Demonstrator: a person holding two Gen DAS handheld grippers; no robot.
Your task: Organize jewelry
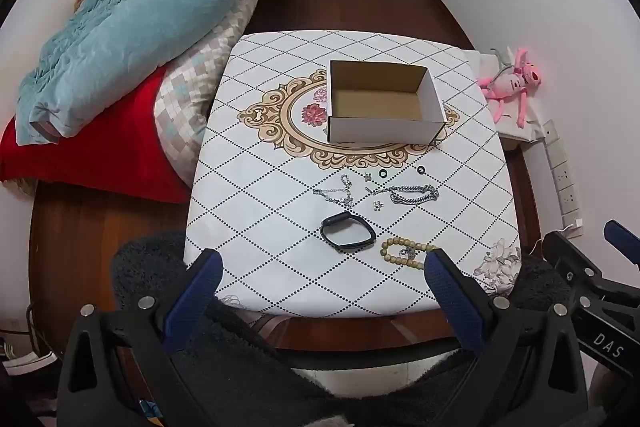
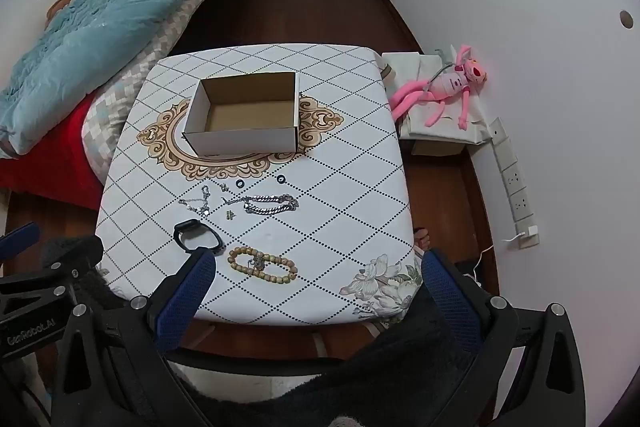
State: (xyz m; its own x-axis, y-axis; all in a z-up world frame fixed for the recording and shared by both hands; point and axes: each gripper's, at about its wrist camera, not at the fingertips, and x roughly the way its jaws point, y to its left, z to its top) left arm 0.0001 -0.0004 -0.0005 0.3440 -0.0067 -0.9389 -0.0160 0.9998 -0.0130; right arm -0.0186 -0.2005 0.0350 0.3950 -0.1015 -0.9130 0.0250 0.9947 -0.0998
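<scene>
An open white cardboard box (image 1: 384, 103) (image 2: 244, 115) stands empty on the patterned table (image 1: 280, 227) (image 2: 340, 195). In front of it lie a thick silver chain bracelet (image 1: 414, 194) (image 2: 272, 205), a thin silver chain (image 1: 338, 193) (image 2: 196, 205), small earrings (image 1: 376, 205) (image 2: 230, 214), two black rings (image 1: 383, 174) (image 2: 240, 183), a black band (image 1: 347, 231) (image 2: 198, 235) and a wooden bead bracelet (image 1: 404, 254) (image 2: 262, 264). My left gripper (image 1: 322, 267) and right gripper (image 2: 318, 267) hover open and empty above the table's near edge.
A bed with a blue quilt (image 1: 132, 15) (image 2: 80, 23) stands left of the table. A pink plush toy (image 1: 512, 83) (image 2: 440, 87) lies on a low white stand at the right. A power strip (image 2: 516, 187) runs along the right wall. Dark wooden floor surrounds the table.
</scene>
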